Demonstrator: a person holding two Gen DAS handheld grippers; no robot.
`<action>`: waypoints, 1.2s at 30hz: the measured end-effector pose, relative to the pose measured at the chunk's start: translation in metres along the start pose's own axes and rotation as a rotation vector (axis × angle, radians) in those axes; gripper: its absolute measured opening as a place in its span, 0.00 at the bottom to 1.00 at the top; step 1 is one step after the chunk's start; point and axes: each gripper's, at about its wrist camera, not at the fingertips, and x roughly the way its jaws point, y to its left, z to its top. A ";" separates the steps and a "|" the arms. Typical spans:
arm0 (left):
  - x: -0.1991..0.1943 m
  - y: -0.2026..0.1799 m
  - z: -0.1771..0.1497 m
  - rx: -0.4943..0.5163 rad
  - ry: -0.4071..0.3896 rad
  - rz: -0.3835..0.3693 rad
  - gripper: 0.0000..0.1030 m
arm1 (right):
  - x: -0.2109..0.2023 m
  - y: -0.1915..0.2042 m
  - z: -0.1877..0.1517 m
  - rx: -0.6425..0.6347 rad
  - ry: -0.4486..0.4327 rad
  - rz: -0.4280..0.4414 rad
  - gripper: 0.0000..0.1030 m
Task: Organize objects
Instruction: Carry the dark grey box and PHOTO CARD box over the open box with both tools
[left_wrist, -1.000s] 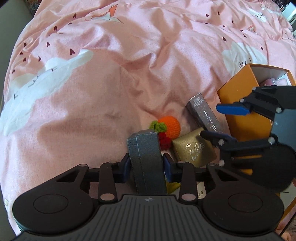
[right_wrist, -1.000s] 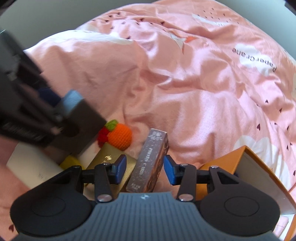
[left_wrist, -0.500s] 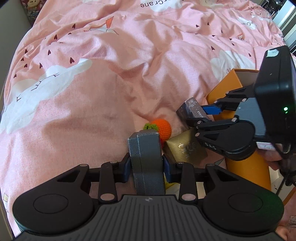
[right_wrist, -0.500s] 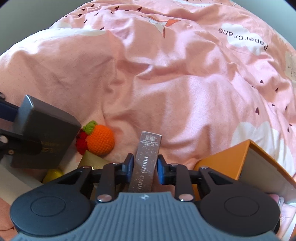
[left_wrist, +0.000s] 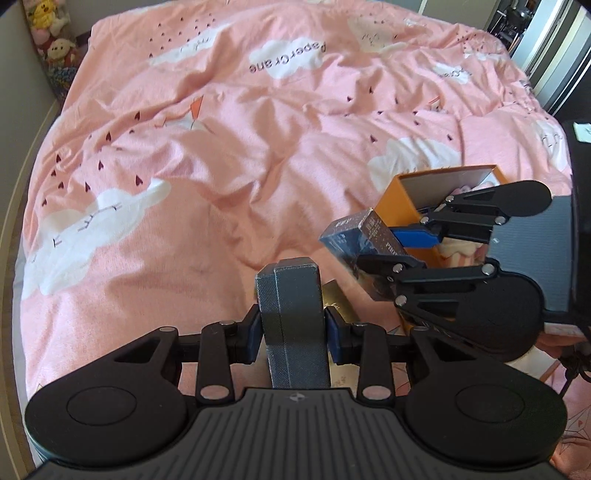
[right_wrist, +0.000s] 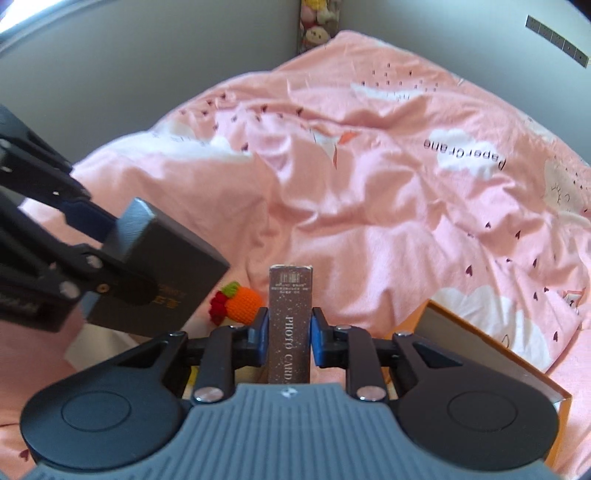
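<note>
the orange box (left_wrist: 400, 201) sits on the pink bedspread (left_wrist: 221, 166) with its open top up, and it is the landmark for all that follows.

the left gripper (left_wrist: 292, 332) has its 2 blue-padded fingers (left_wrist: 253, 334) pressed on the sides of a dark grey box (left_wrist: 293, 317), which stands upright between them, partly opened jaws filled by its width. in the left wrist view this grey box is held left of the orange box and apart from it, clear of the bedspread. a gold box (left_wrist: 338, 299) peeks out just behind it, between it and the orange box.

the right gripper (right_wrist: 286, 336) has a slim brown glittery box marked "photo card" (right_wrist: 290, 325) between its fingers; the jaws are closing and the pads press on both narrow sides of it. in the left wrist view this photo card box (left_wrist: 364, 236) is held tilted, just in front of the orange box's near wall and overlapping it in the picture; whether they touch i cannot tell.

in the right wrist view, the orange box (right_wrist: 480, 343) lies to the right, and a crocheted orange fruit with a green leaf and red berries (right_wrist: 238, 301) rests on the bedspread well left of it, below the grey box's (right_wrist: 159, 273) lower corner.

soft toys (left_wrist: 51, 40) sit at the far corner of the bed, far from the orange box.
</note>
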 end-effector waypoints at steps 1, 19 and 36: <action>-0.006 -0.004 0.000 0.005 -0.012 -0.004 0.38 | -0.009 0.000 -0.001 0.000 -0.016 0.003 0.23; -0.032 -0.110 0.002 0.093 -0.105 -0.267 0.38 | -0.119 -0.064 -0.102 0.221 -0.084 -0.065 0.23; 0.098 -0.175 -0.018 -0.044 0.080 -0.302 0.38 | -0.087 -0.120 -0.182 0.455 0.017 -0.086 0.23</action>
